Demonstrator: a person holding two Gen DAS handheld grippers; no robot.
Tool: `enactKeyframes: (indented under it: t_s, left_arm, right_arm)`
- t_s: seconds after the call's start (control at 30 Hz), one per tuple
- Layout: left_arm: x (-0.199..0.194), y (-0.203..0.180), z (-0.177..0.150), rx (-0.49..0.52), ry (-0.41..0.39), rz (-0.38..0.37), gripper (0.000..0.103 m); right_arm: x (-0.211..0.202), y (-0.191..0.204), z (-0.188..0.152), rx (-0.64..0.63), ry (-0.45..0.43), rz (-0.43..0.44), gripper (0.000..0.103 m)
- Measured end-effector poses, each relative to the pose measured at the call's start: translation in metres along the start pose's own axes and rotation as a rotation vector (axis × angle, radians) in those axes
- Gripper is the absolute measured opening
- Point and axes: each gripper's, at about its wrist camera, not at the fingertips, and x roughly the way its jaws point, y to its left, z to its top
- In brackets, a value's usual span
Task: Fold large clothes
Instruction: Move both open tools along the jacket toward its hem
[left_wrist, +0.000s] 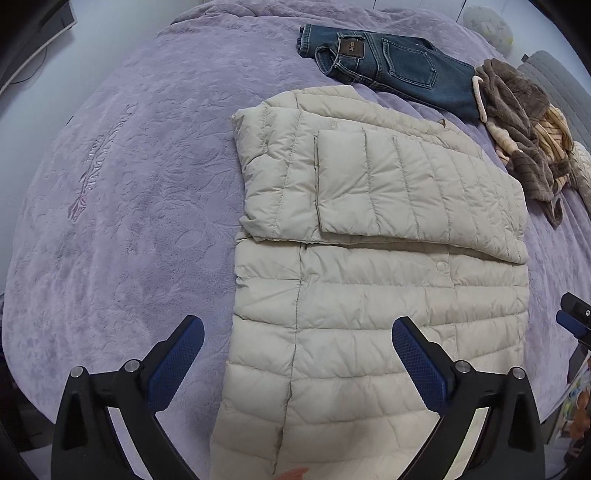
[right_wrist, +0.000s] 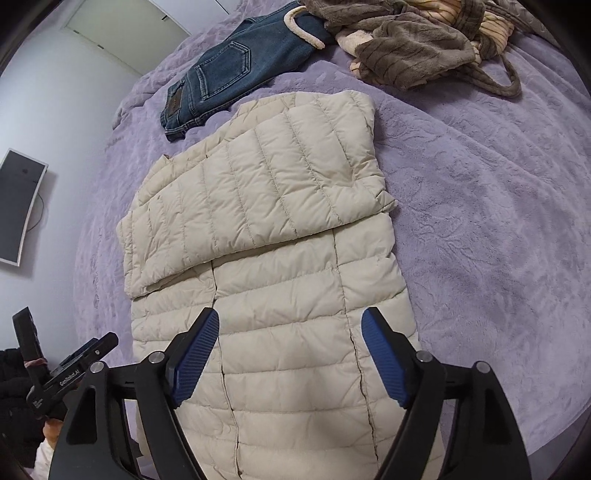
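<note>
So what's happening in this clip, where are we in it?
A person with two handheld grippers is folding a beige down jacket on a purple bedspread. Both sleeves are already folded across the chest. The left gripper and right gripper hang open over the hem end, gripping nothing. Jeans and a brown fleece robe lie beyond the collar.

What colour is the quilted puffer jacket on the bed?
Beige quilted puffer jacket, clearest in the left wrist view.
</note>
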Motion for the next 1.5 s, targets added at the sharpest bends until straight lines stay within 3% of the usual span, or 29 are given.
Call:
enactKeyframes:
  t_s: [0.03,0.07,0.1,0.33,0.5,0.8,1.2,1.37,1.5]
  left_arm:
    - [-0.002,0.001,-0.001,0.0,0.003,0.004,0.102]
    - [-0.003,0.002,-0.004,0.0,0.005,0.006,0.102]
    - [-0.005,0.003,-0.005,0.0,0.007,0.006,0.102]
    - [-0.01,0.008,-0.021,0.002,0.031,0.026,0.102]
    - [-0.007,0.019,-0.031,0.004,0.055,0.056,0.102]
    - [0.003,0.037,-0.056,0.015,0.125,0.026,0.102]
    - [0.037,0.088,-0.11,-0.112,0.314,-0.161,0.102]
    - [0.05,0.086,-0.124,-0.13,0.385,-0.314,0.102]
    - [0.056,0.08,-0.133,-0.111,0.416,-0.336,0.102]
  right_arm:
    - [-0.003,0.002,-0.002,-0.005,-0.008,0.003,0.093]
    - [-0.006,0.003,-0.004,-0.015,-0.016,0.004,0.102]
    - [-0.009,0.005,-0.005,-0.026,-0.019,0.005,0.103]
    - [-0.016,0.006,-0.019,-0.011,0.016,0.066,0.103]
    - [-0.017,-0.001,-0.035,0.01,0.071,0.043,0.103]
    - [-0.017,-0.02,-0.05,0.079,0.115,0.05,0.103]
    - [-0.015,-0.093,-0.084,0.246,0.166,-0.032,0.103]
    - [-0.013,-0.132,-0.103,0.376,0.169,-0.006,0.094]
    - [-0.005,-0.151,-0.122,0.452,0.196,0.046,0.09]
